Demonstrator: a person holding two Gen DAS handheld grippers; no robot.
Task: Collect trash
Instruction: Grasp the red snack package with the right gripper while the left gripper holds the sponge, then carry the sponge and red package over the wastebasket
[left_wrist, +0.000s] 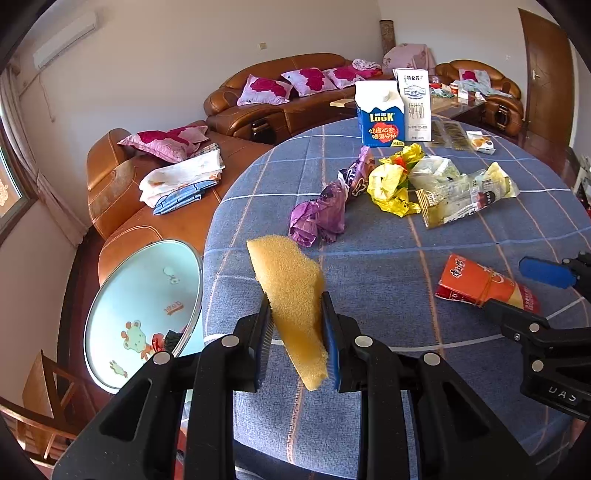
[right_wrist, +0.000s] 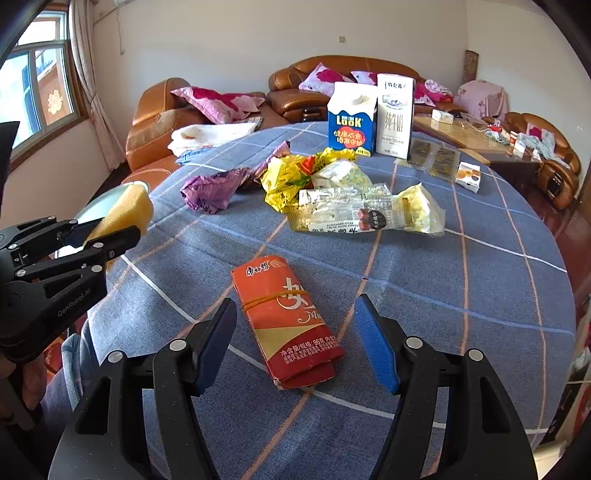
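Note:
My left gripper (left_wrist: 297, 347) is shut on a yellow sponge (left_wrist: 291, 295), held above the table's left edge; the sponge also shows in the right wrist view (right_wrist: 125, 214). My right gripper (right_wrist: 301, 345) is open, its fingers either side of an orange-red folded packet (right_wrist: 288, 321) lying on the blue checked tablecloth (right_wrist: 461, 295). The packet also shows in the left wrist view (left_wrist: 480, 282). Farther back lie a purple wrapper (left_wrist: 321, 214), a yellow wrapper (left_wrist: 389, 184) and a clear plastic wrapper (right_wrist: 369, 212).
Two milk cartons, blue (left_wrist: 378, 114) and white (left_wrist: 413, 105), stand at the table's far side, with a small box (right_wrist: 468, 176) to the right. A light-blue round basin (left_wrist: 140, 314) sits below the table's left edge. Brown sofas (left_wrist: 273, 96) stand behind.

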